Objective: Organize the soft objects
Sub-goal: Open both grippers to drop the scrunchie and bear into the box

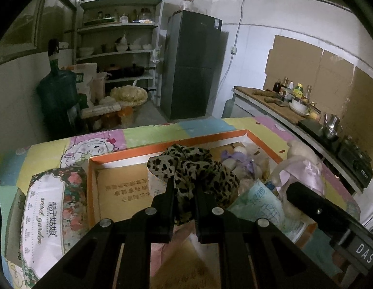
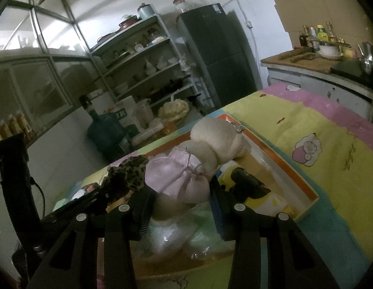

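Leopard-print scarf (image 1: 193, 168), orange-rimmed box (image 1: 162, 144), lilac-dressed cream plush (image 2: 198, 159)

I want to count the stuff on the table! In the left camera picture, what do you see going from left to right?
Floral tissue pack → orange-rimmed box → leopard-print cloth held in the left hand-held gripper → cream plush toy in a pink dress.

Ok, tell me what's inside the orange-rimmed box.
In the orange-rimmed box: a small plush with purple ribbon, a black toy on yellow fabric, and bare printed cardboard floor. The held leopard-print cloth and cream plush doll cover the rest.
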